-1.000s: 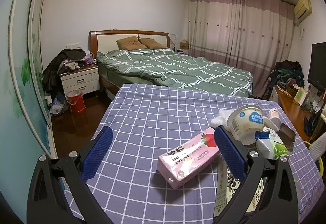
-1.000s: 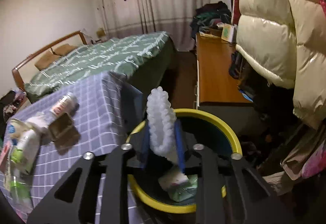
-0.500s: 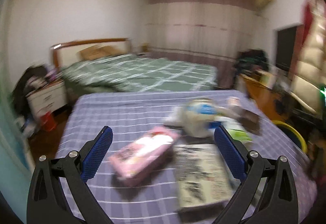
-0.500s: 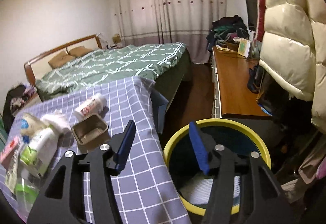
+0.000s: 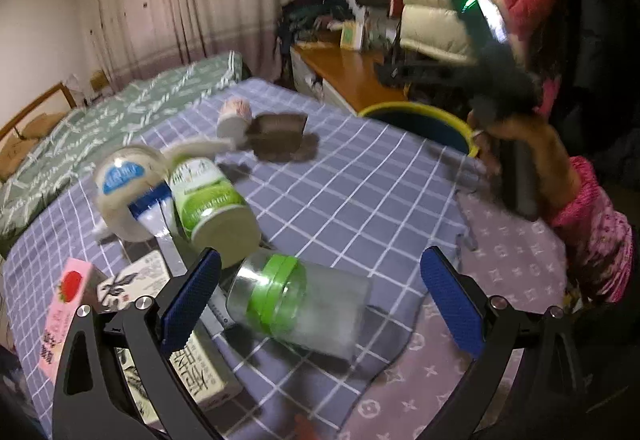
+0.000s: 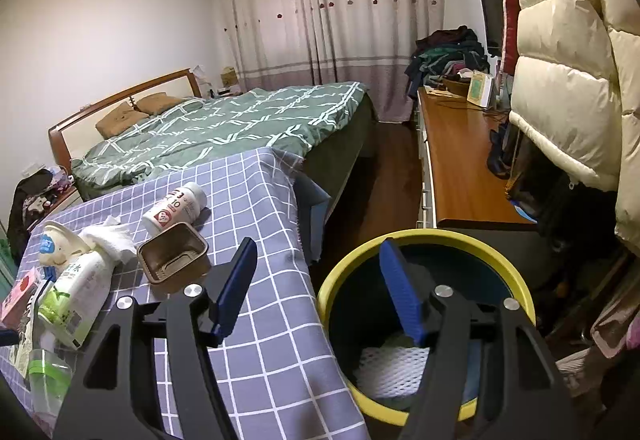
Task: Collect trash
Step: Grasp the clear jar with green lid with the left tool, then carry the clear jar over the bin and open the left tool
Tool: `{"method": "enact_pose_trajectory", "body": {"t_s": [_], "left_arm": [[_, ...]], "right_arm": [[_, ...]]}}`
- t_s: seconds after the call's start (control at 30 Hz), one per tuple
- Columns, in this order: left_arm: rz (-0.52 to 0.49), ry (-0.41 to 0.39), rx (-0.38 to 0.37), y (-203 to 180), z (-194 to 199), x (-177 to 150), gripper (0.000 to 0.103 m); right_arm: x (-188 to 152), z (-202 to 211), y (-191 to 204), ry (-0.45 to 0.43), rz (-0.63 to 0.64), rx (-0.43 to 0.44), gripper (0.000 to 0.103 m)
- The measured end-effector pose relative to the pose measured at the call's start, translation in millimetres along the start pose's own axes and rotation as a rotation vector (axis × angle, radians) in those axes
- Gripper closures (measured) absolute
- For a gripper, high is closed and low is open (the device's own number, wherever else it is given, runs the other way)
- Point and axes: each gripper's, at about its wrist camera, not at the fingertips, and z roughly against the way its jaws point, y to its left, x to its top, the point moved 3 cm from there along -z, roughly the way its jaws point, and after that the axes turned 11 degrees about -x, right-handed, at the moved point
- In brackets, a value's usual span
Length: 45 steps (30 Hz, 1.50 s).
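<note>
Here, the trash still to collect lies on a worktop (image 5: 360, 179) covered in purple checked cloth. Nearest the left hand-held gripper (image 5: 320, 304) is a clear plastic cup with a green band (image 5: 296, 304), on its side, lying between the gripper's two blue pads but untouched by them; the jaws stand wide apart and empty. Beyond the cup lie a green-labelled bottle (image 5: 208, 199), a white tub with a blue label (image 5: 124, 179), a small white bottle (image 5: 234, 115) and a brown tray (image 5: 280, 133). Left of the cup are a pink carton (image 5: 64, 312) and a black-and-white printed box (image 5: 136, 280).

Past the worktop's edge stands a bin with a yellow rim (image 6: 424, 240). The right hand-held gripper (image 6: 320, 292) hovers over it, jaws opening with nothing between them; white foam netting (image 6: 392, 368) rests inside the bin.

The step in hand looks like a drop-off ending on the right while the left lines up a pick. Next, the left likely needs to lower and close across the cup's body, gently, since thin plastic may buckle or roll.
</note>
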Motion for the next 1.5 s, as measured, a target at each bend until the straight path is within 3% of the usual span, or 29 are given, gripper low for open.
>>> {"method": "enact_pose_trajectory", "body": {"t_s": [0.37,0.47,0.53,0.8,1.0,1.2,1.5], "left_arm": [[0.012,0.098,-0.03,9.9,-28.3,-9.7,0.005],[0.004,0.115,-0.012,8.1,-31.5,-9.7,0.016],[0.007,0.118,0.003,9.3,-32.7,-9.9,0.022],[0.032,0.099,0.006,3.7,-23.8,-6.8,0.022],[0.016,0.038,-0.033,-13.6,-6.0,11.0,0.022],[-0.013,0.022,-0.03,-31.0,-3.0,39.1,0.022],[-0.051,0.034,-0.083,-54.8,-63.9,97.7,0.022]], "right_arm": [[-0.2,-1.5,0.5,0.02,0.001,0.031,0.039],[-0.1,-1.4,0.7,0.02,0.0,0.032,0.039],[0.1,-1.6,0.4,0.021,0.0,0.034,0.039],[1.2,-0.8,0.5,0.011,-0.017,0.038,0.039],[3.6,3.8,-4.3,-0.001,-0.033,0.041,0.039],[14.0,29.7,-33.9,-0.054,-0.042,-0.019,0.039],[13.4,74.4,-100.6,-0.088,-0.042,-0.062,0.034]]}}
